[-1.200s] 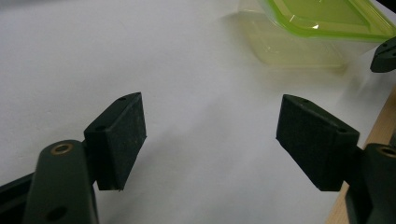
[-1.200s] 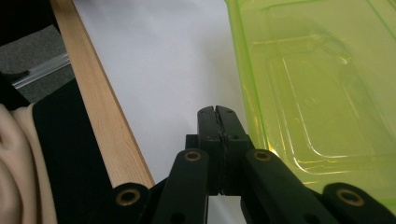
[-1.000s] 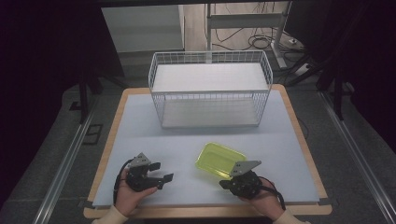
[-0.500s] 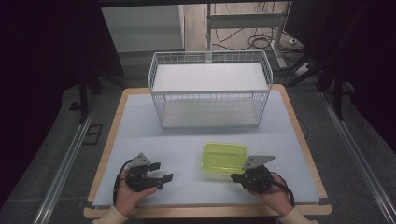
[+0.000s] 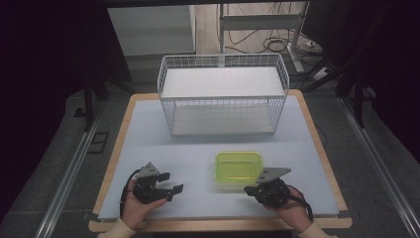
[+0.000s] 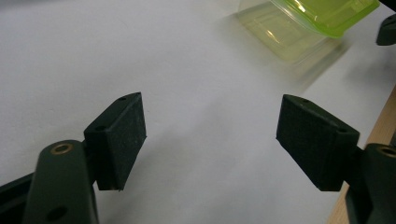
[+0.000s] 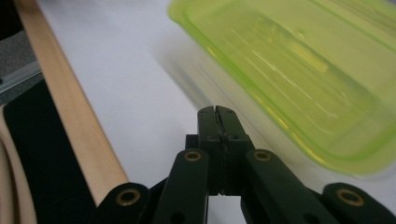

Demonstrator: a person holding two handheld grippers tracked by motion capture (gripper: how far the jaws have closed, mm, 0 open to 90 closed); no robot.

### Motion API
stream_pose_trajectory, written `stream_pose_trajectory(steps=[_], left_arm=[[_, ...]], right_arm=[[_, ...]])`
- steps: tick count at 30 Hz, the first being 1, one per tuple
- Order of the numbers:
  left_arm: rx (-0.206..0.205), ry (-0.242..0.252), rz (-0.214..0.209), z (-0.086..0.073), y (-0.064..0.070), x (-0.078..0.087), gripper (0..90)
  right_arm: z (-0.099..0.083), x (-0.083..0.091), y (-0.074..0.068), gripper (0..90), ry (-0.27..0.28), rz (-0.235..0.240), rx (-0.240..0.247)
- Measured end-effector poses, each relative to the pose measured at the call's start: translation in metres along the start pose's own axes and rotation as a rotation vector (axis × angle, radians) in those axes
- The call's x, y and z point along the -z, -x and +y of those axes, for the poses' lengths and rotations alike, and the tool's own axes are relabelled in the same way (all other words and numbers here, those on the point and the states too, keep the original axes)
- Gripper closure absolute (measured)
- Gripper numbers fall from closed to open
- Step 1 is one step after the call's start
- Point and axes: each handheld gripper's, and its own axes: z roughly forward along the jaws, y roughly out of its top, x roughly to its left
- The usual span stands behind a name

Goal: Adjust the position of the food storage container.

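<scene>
The green container (image 5: 238, 167) sits on the near right of the table (image 5: 148, 134), well short of the wire basket (image 5: 223, 94) at the far side, so nothing looks moved into it yet. The right gripper (image 5: 255, 188) is clenched on nothing just beside the container's near edge, while the left gripper (image 5: 174, 182) hangs released at near left. Bare tabletop lies between the 2 grippers and before the basket, though both hands work close to the near wooden edge (image 7: 74, 116).

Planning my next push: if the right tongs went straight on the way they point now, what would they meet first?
Most likely the green container: the right tongs, shut, point at its near edge, just short of it. Whether they already touch is unclear.
</scene>
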Motion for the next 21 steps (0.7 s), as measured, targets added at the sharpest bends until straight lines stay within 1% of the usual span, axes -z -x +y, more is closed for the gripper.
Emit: stream_pose_trajectory(steps=[2, 5, 7, 8, 9, 10, 14, 15, 16, 17, 18, 19, 20, 21], left_arm=[[0.001, 0.001, 0.000, 0.000, 0.000, 0.000, 23.5], [0.000, 0.003, 0.001, 0.000, 0.000, 0.000, 23.5], [0.003, 0.002, 0.002, 0.000, 0.001, 0.000, 23.5], [0.003, 0.002, 0.002, 0.000, 0.001, 0.000, 23.5], [0.000, 0.000, 0.003, 0.000, 0.001, 0.000, 23.5], [0.000, 0.000, 0.003, 0.000, 0.001, 0.000, 23.5], [-0.002, 0.000, 0.003, 0.000, 0.001, 0.000, 23.4], [-0.002, -0.001, 0.005, 0.000, 0.001, 0.000, 23.4], [-0.002, -0.001, 0.005, 0.000, 0.001, 0.000, 23.4], [-0.003, -0.002, 0.004, 0.000, 0.001, -0.001, 23.4], [-0.003, -0.002, 0.004, 0.000, 0.001, -0.001, 23.4], [-0.005, -0.003, 0.004, 0.000, 0.001, -0.001, 23.4], [-0.005, -0.003, 0.004, 0.000, 0.001, -0.001, 23.4], [-0.005, -0.003, 0.002, 0.000, 0.001, -0.001, 23.4]], right_arm=[[0.001, 0.001, -0.002, 90.0, 0.008, 0.000, 0.006], [0.004, 0.008, -0.003, 90.0, 0.038, -0.005, 0.003], [0.006, 0.018, 0.001, 90.0, 0.068, -0.025, -0.004], [0.006, 0.018, 0.001, 90.0, 0.068, -0.025, -0.004], [0.007, 0.025, 0.006, 90.0, 0.093, -0.043, -0.018], [0.007, 0.025, 0.006, 90.0, 0.093, -0.043, -0.018], [0.005, 0.042, 0.021, 90.0, 0.145, -0.093, -0.071], [0.002, 0.047, 0.027, 90.0, 0.158, -0.124, -0.084], [0.002, 0.047, 0.027, 90.0, 0.158, -0.124, -0.084], [-0.001, 0.051, 0.035, 90.0, 0.165, -0.155, -0.114], [-0.001, 0.051, 0.035, 90.0, 0.165, -0.155, -0.114], [-0.005, 0.051, 0.044, 90.0, 0.164, -0.196, -0.141], [-0.005, 0.051, 0.044, 90.0, 0.164, -0.196, -0.141], [-0.010, 0.050, 0.052, 90.0, 0.157, -0.223, -0.163]])
